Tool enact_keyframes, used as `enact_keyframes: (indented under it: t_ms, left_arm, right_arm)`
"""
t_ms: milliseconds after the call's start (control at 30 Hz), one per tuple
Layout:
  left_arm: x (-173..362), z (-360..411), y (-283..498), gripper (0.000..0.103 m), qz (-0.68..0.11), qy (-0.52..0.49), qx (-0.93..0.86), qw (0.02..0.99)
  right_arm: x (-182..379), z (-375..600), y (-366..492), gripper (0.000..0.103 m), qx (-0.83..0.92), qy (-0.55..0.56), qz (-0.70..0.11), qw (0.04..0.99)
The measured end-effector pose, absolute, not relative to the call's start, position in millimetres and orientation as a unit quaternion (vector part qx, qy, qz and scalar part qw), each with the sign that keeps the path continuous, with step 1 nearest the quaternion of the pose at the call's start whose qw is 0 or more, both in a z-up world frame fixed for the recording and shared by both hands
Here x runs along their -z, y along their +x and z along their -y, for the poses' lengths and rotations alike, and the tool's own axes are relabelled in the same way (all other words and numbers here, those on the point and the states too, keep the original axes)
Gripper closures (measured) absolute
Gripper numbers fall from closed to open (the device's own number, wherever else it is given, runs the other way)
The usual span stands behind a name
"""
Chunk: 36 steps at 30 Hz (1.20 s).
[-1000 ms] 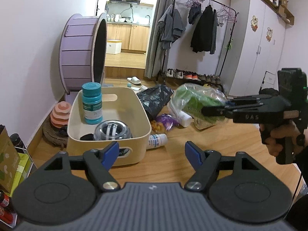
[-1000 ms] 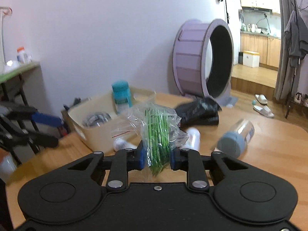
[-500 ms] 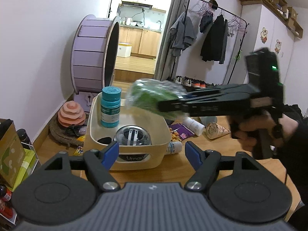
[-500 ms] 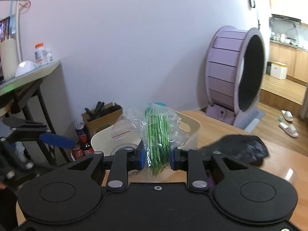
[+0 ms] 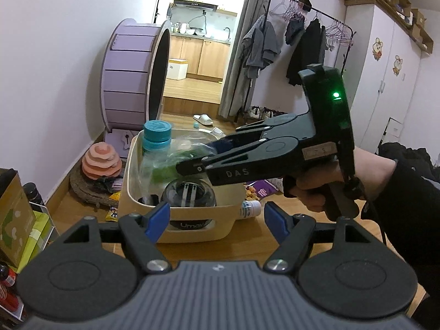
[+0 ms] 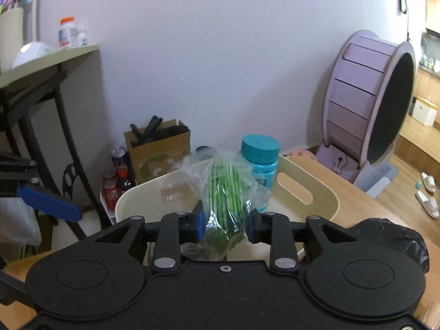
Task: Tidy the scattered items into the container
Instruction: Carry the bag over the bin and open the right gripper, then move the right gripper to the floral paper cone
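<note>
My right gripper is shut on a clear plastic bag of green sticks and holds it over the cream container. In the left wrist view the right gripper reaches over the container with the bag hanging inside it. The container holds a teal-capped bottle and a clear gyro ball. My left gripper is open and empty, just in front of the container. A white bottle and a purple snack packet lie on the table to the container's right.
A black plastic bag lies on the table right of the container. A purple wheel stands by the wall behind. A cardboard box and soda cans sit on the floor beyond the table edge.
My right gripper has carried the bag of green sticks leftward from over the table to above and down into the container. My left gripper stays open and has moved closer to the container.
</note>
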<state>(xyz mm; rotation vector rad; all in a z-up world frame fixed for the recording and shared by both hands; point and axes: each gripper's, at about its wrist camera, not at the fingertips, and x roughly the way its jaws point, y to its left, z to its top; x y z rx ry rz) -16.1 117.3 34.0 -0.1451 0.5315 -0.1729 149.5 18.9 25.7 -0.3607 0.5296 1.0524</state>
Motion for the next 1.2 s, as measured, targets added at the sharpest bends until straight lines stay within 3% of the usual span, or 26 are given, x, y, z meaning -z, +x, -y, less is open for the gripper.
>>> enact_keyframes:
  t_ms: [100,633,933,1100,1200]
  left_arm:
    - [-35,-117,-16,0.029,-0.261,-0.072,0.087,0.959]
    - [-29,-89,-13,0.029,-0.268,-0.058,0.115,0.955]
    - [-27,-60,-2,0.029,-0.27,-0.051,0.142,0.951]
    - [-23,-47,2,0.029,-0.275,-0.039,0.152,0.948]
    - [-21,-44,4,0.029,-0.278,-0.038,0.152,0.948]
  right_arm:
    - [-31,-9,146,0.046,-0.49,-0.15,-0.237,0.826]
    - [-53,111,127,0.045,-0.385,-0.087,-0.236,0.888]
    - [-30,174,131,0.045,-0.297,-0.07,-0.26,0.916]
    - [-13,187,137,0.044,-0.254,-0.114,-0.27,0.922]
    - [-7,205,148,0.043,-0.246,-0.063,-0.288,0.923]
